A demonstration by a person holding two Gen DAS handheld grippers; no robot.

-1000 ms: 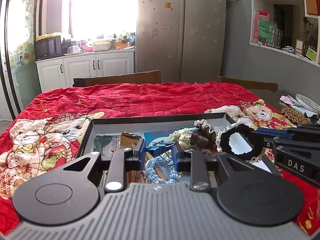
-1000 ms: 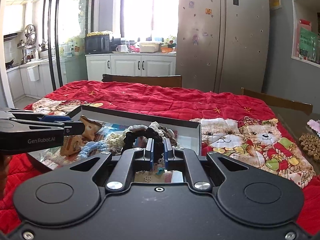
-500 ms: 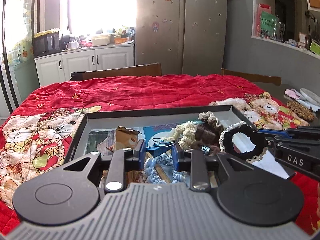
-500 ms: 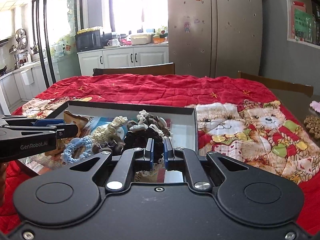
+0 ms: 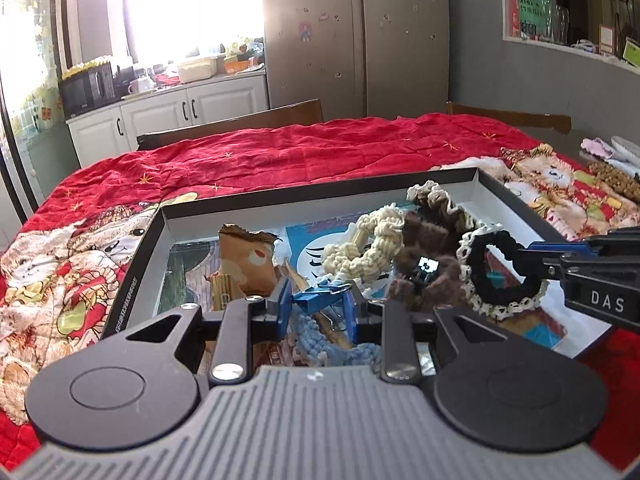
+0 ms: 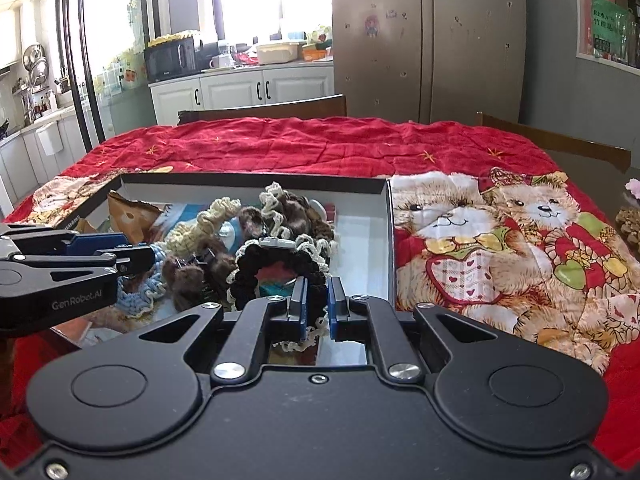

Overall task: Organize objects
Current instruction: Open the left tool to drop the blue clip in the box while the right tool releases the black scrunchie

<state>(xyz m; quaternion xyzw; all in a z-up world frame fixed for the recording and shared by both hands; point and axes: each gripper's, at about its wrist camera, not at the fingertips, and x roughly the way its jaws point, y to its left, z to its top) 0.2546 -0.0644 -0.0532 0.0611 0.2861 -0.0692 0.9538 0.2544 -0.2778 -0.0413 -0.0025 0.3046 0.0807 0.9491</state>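
Observation:
A black shallow tray point(image 5: 320, 196) point(image 6: 252, 179) lies on the red bear-print blanket. My left gripper point(image 5: 318, 304) point(image 6: 140, 254) is shut on a blue binder clip point(image 5: 320, 300), low over the tray's near left part. My right gripper point(image 6: 318, 306) point(image 5: 534, 258) is shut on a black scrunchie with cream lace trim point(image 6: 276, 264) point(image 5: 500, 276), held over the tray's right part. Inside the tray lie a cream scrunchie point(image 5: 364, 248), a brown furry scrunchie point(image 5: 424, 264), a light blue scrunchie point(image 5: 332, 340) point(image 6: 144, 292) and a brown snack wrapper point(image 5: 244, 260).
The red blanket point(image 6: 320, 144) covers the whole table. Two wooden chair backs point(image 5: 240, 120) point(image 6: 560, 140) stand at the far edge. A pile of small brown pieces point(image 5: 616, 180) and a plate sit at the far right, off the blanket.
Both grippers have sunk closer to the tray, each with its object still held. The tray's contents look larger and nearer; nothing was let go.

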